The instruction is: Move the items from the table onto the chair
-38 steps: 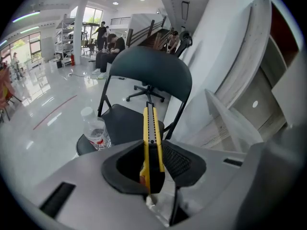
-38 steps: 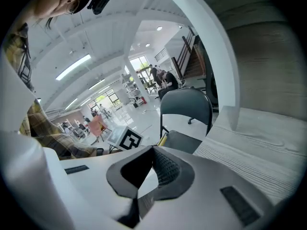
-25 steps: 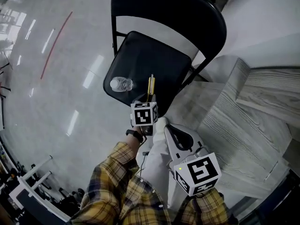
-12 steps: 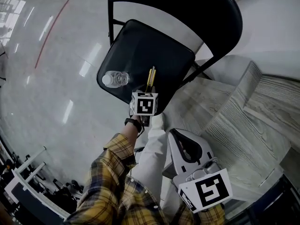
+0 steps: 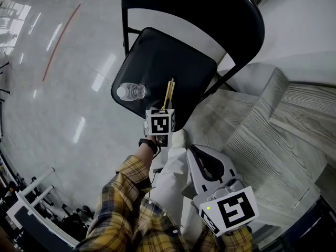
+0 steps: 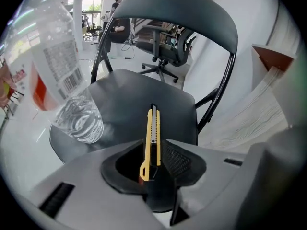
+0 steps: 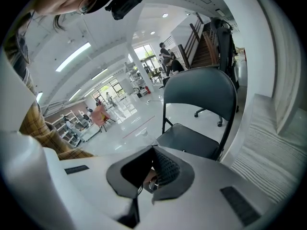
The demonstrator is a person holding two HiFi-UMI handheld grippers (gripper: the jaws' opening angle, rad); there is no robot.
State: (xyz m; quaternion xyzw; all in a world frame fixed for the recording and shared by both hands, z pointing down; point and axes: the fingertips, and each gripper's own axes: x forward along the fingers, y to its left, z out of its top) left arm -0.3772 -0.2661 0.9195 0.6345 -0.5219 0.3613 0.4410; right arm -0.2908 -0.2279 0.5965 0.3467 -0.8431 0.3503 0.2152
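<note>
**A:** Which tool has something in it?

**B:** The left tool (image 6: 154,163). It is clenched on a yellow utility knife (image 6: 153,128), gripping the knife's near end between its pads. The rest of the knife sticks out away from the person, over the seat of the black folding chair (image 5: 163,56).

**A:** Is the knife down on the seat?

**B:** I cannot tell. In the head view it sits over the seat's near edge, with the tool pointing steeply down.

**A:** Anything already on the chair?

**B:** A clear water bottle (image 5: 132,92). It lies on its side at the seat's left near edge, left of the knife and apart from it. In the left gripper view it looms at the upper left with its label showing.

**A:** And the right tool (image 7: 152,175)?

**B:** Clenched on nothing, with its jaws pressed together. It is held nearer the person, to the right of the left tool, facing the chair.

**A:** Where is the tabletop (image 5: 265,140)?

**B:** Right of the chair, a pale wood-grain surface.

**A:** What else shows?

**B:** A plaid sleeve (image 5: 131,214), a dark watch (image 5: 150,145) on the left wrist, and a glossy floor (image 5: 58,114) with a red line (image 5: 62,42) at the far left.
</note>
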